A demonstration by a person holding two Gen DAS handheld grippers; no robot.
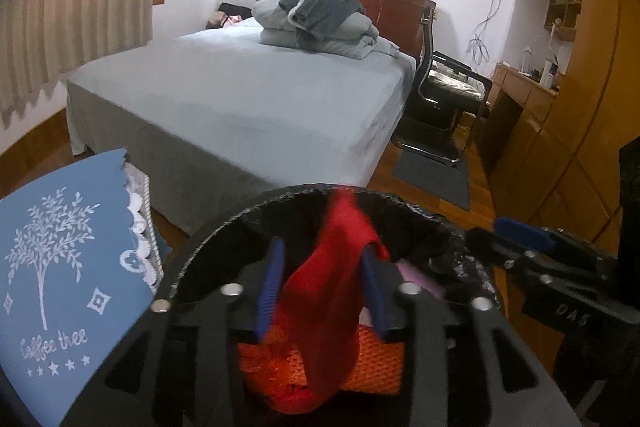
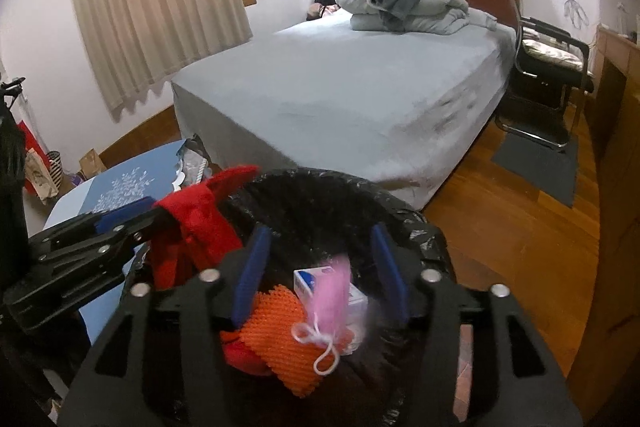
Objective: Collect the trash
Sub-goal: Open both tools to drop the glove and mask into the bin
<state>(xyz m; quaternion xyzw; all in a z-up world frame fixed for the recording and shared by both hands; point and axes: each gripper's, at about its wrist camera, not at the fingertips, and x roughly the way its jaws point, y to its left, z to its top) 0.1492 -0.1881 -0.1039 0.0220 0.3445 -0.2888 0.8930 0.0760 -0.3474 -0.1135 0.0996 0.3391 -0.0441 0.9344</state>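
A bin lined with a black bag (image 1: 280, 201) (image 2: 320, 179) stands right below both grippers. My left gripper (image 1: 322, 255) (image 2: 148, 215) is open over it, and a blurred red cloth (image 1: 332, 291) (image 2: 200, 223) hangs between its blue pads and drapes into the bin. My right gripper (image 2: 320, 233) (image 1: 520, 239) is open too. A blurred pink pouch (image 2: 332, 295) with a white drawstring lies between its pads, clear of both. Inside the bin lie an orange mesh piece (image 2: 276, 335) (image 1: 380, 359) and a small white box (image 2: 308, 281).
A table with a blue tree-print cloth (image 1: 60, 267) (image 2: 120, 187) stands left of the bin. Beyond are a grey bed (image 1: 240, 99) with folded bedding, a black chair (image 1: 444, 99), a dark floor mat (image 1: 432, 175) and wooden cabinets (image 1: 560, 147). Bags (image 2: 40, 171) sit by the left wall.
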